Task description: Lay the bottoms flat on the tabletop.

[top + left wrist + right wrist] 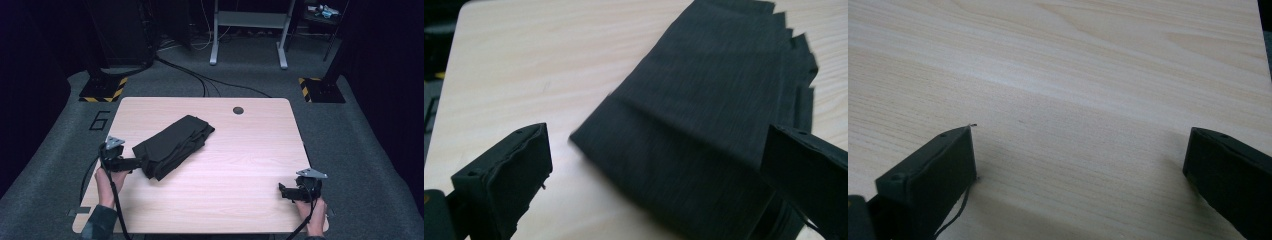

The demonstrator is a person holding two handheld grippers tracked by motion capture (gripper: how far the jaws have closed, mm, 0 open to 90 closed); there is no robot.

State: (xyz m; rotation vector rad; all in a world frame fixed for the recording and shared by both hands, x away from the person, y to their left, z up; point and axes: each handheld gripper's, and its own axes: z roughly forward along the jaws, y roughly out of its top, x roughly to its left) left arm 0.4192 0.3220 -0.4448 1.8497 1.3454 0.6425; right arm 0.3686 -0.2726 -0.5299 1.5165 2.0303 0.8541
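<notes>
Cloth [172,146] as landmark: dark, folded into a long bundle, lying diagonally on the light wood surface [240,165], left of its centre, long axis running from near-left to far-right.

High view: left gripper [131,163] sits right at the cloth's near-left end, jaws pointing into it, at or just touching the edge; can't tell contact from up here. The person's left hand [106,181] is behind it, and the cable trails off toward the near edge of the surface. Right gripper [283,191] is well apart from the cloth, off to its right near the near-right corner of the surface, held by the person's right hand [314,207]. Round grommet hole [238,110] lies beyond the cloth's far end, toward the back edge. Floor marking "6" [99,120] sits left of the cloth, off the surface.

Left gripper view: jaws wide open, nothing between the pads. Cloth [704,125] lies just ahead of them; the right-hand jaw overlaps its near corner, the left-hand jaw stands over bare wood beside its edge. Stacked layer edges show stepped at the cloth's far end.

Right gripper view: jaws wide open, holding nothing, over bare wood grain [1073,100].
</notes>
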